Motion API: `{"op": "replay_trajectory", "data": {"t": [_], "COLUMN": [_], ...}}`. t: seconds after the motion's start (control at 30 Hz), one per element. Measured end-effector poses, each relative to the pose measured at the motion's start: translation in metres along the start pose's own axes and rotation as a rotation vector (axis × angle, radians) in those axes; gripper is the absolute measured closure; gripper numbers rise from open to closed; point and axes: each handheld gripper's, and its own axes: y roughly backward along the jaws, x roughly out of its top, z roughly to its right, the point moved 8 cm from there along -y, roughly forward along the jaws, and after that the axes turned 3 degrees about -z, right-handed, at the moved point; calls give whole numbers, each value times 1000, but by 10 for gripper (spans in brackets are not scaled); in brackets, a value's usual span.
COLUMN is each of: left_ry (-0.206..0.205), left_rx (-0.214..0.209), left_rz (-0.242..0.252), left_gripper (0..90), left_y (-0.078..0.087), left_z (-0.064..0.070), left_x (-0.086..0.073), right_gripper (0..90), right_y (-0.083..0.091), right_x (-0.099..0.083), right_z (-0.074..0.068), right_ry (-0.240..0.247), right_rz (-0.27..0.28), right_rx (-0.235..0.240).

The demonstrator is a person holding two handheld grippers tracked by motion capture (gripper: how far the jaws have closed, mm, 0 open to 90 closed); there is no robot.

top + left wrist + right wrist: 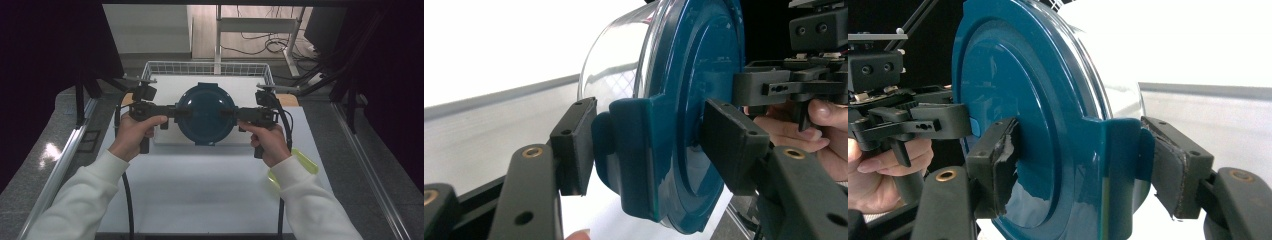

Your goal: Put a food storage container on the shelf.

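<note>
container (pixel 207 114): clear tub, teal lid, held up over bench (pixel 210 195) before wire basket (pixel 165 67) | left claw (pixel 176 112) clamped on one lid latch tab, right claw (pixel 236 114) on the opposite | judged light, stiff, slick plastic; tabs gave best purchase

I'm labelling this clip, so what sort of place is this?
Probably a lab or workshop recording bench: a white table flanked by dark curtains, with loose cables on the floor behind, where two handheld grippers grip a lidded blue container.
</note>
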Motion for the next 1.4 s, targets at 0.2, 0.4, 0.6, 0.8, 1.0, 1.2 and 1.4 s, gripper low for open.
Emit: {"op": "replay_trajectory", "data": {"t": [0.2,0.4,0.6,0.8,1.0,1.2,1.4], "left_ry": [-5,-24,-25,-30,-44,-33,-9], "left_rx": [2,9,2,-1,2,2,-5], "left_rz": [13,11,13,20,20,25,30], "left_gripper": [410,410,410,410,410,410,410], "left_y": [1,2,1,0,-2,-4,-11], "left_z": [-1,-1,-3,-3,-4,-9,-18], "left_x": [11,24,33,49,64,73,78], "right_gripper": [334,334,334,334,334,334,333], "right_y": [0,1,1,2,4,2,-4], "right_x": [12,24,34,47,62,75,83], "right_z": [-1,-1,-2,-1,0,3,10], "right_ry": [6,8,15,15,14,14,11], "right_rz": [5,12,12,22,31,27,18], "right_rx": [-4,1,-5,-8,-6,-6,-14]}}
